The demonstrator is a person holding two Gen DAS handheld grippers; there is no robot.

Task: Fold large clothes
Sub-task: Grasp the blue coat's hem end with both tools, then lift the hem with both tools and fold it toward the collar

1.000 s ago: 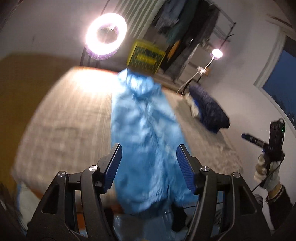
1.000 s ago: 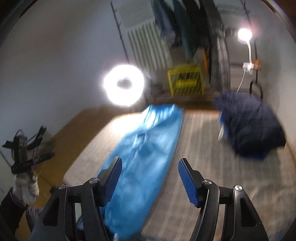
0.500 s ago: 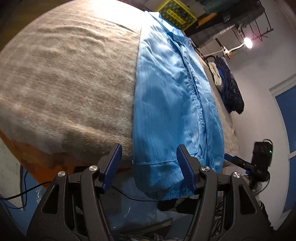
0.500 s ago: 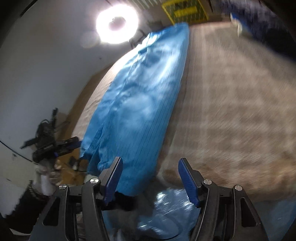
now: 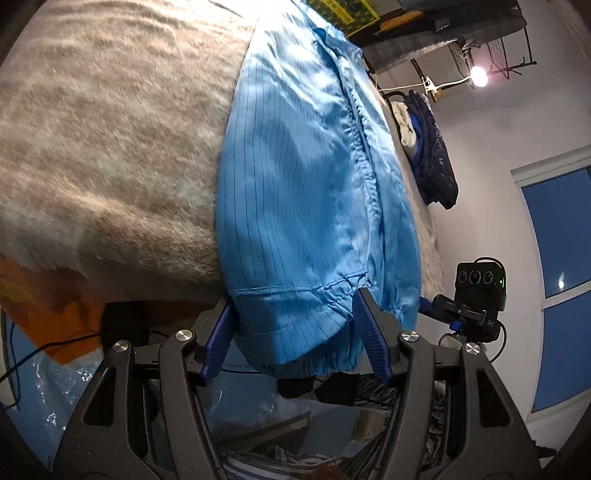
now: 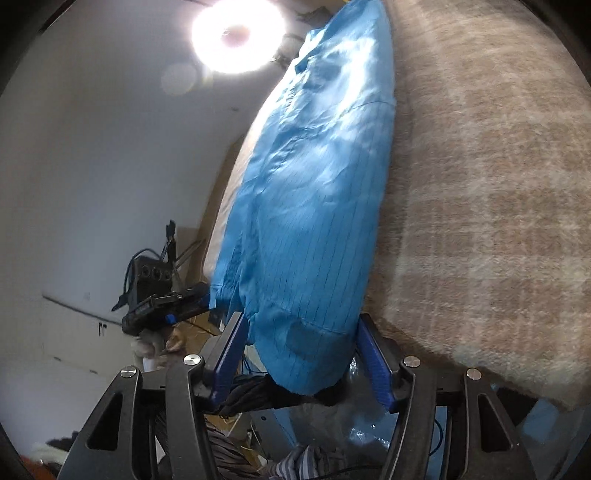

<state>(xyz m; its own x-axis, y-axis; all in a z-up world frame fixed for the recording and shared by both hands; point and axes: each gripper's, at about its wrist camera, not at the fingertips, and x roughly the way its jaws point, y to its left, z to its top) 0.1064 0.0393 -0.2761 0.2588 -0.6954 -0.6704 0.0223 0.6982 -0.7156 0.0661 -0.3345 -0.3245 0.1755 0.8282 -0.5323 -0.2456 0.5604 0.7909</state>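
Left gripper (image 5: 295, 336): jaws are standing wide apart, nothing clamped. The ribbed blue finger pads (image 5: 371, 339) are flanking the gathered hem of the long bright-blue pinstriped garment (image 5: 306, 192), which is hanging over the near edge of the bed between them. The right-hand pad is lying against or just beside the fabric; actual contact cannot be confirmed.

Right gripper (image 6: 301, 360): likewise spread open, holding nothing. Its pads (image 6: 373, 362) are bracketing the other corner of the same hem (image 6: 306, 354), the cloth drooping between them.

Garment: thin, smooth, slightly shiny weave with fine dark stripes, a puckered seam running lengthwise, an elasticated hem. It is stretching straight ahead of both grippers, folded into a narrow strip.

Under it, a fuzzy beige-and-grey plaid blanket (image 6: 498, 192) is covering the bed, extending left of the left gripper and right of the right one.

Far ahead of the left gripper, to the right, a dark navy quilted jacket (image 5: 432, 162) is lying in a heap. A round ring lamp (image 6: 238, 33) is glaring beyond the right gripper.
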